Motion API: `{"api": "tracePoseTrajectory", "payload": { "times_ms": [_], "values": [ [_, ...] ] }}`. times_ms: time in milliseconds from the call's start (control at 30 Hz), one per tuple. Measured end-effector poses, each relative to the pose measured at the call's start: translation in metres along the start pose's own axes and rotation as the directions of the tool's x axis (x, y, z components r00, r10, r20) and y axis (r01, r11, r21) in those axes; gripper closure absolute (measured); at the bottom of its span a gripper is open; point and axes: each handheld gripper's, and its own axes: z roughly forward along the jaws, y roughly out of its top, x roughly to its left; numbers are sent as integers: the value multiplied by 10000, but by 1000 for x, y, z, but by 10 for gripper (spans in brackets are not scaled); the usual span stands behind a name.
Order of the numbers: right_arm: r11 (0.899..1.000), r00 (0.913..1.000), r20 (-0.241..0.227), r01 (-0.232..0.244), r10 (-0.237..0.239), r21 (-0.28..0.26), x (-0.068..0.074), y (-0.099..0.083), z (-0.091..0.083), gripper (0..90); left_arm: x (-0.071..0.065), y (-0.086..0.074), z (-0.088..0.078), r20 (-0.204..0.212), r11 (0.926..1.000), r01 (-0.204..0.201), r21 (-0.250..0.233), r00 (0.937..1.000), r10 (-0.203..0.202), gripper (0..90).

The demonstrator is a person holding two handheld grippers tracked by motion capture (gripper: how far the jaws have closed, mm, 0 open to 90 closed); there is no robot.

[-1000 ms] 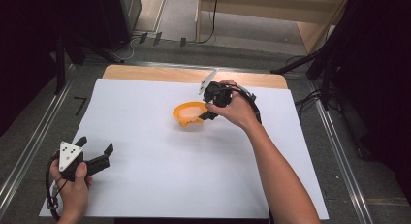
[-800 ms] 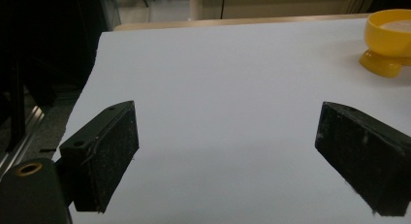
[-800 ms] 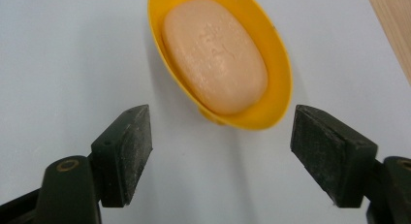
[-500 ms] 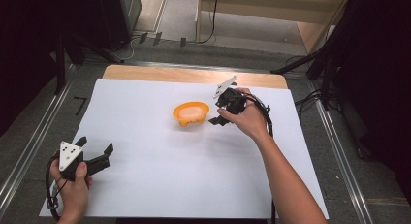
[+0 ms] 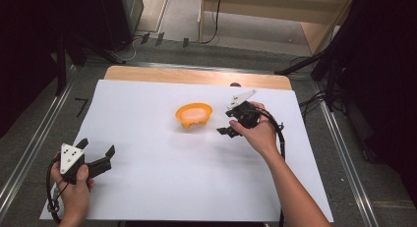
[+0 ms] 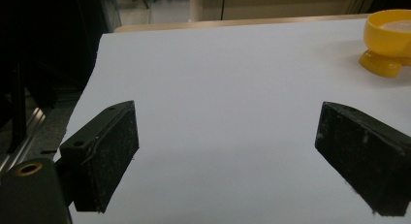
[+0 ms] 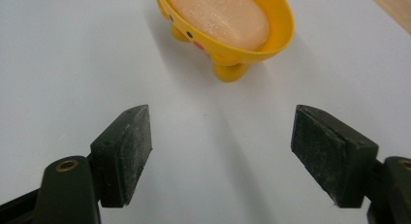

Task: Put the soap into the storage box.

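One yellow soap dish (image 7: 228, 32) with a duck face and small feet, standing upright on the white sheet (image 5: 162, 187), just ahead of the right gripper (image 7: 220, 153) and apart from it. One pale peach bar of soap (image 7: 218, 15) lying inside the dish, below the rim.

Right gripper empty: jaws about half spread, bare white sheet between the black pads, nothing touched or held. Seen from the high view, right gripper (image 5: 227, 129) held in the right hand (image 5: 258, 136) just beside the dish (image 5: 194, 116), on the side away from the left gripper, jaws aimed toward the dish. Grey three-cornered plate on top, black cable looping back along the forearm.

Left gripper (image 6: 225, 156) likewise empty: jaws spread wide, only white sheet between them, dish (image 6: 390, 40) far ahead and off to its right, well apart. In the high view, left gripper (image 5: 96, 153) low at the near left corner of the sheet, gripped by the left hand (image 5: 74, 185).

Counted: one dish, one soap, two grippers, two hands, one white sheet covering one wooden tabletop (image 5: 196, 75), its bare strip showing beyond the dish.
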Motion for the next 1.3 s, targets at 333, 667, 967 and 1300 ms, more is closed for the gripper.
{"api": "tracePoseTrajectory", "payload": {
  "times_ms": [333,667,967,1300],
  "values": [
    [9895,9952,483,-788,852,-1215,10,-32,-18,199,-2,-1,-1,-24,9998,-171,-109,9999,170,89],
    [9657,9786,1258,-1322,1631,-2233,26,-62,-30,141,-1,-1,-1,-11,9998,-153,-161,9999,153,89],
    [9233,9574,1852,-1450,2217,-3557,41,-97,-47,132,-2,-1,-2,-46,9997,-166,-197,9999,165,89],
    [8998,9222,2401,-1940,3031,-3908,55,-129,-59,58,-2,-1,-2,-48,9996,-181,-211,9998,180,89]
  ]
}}
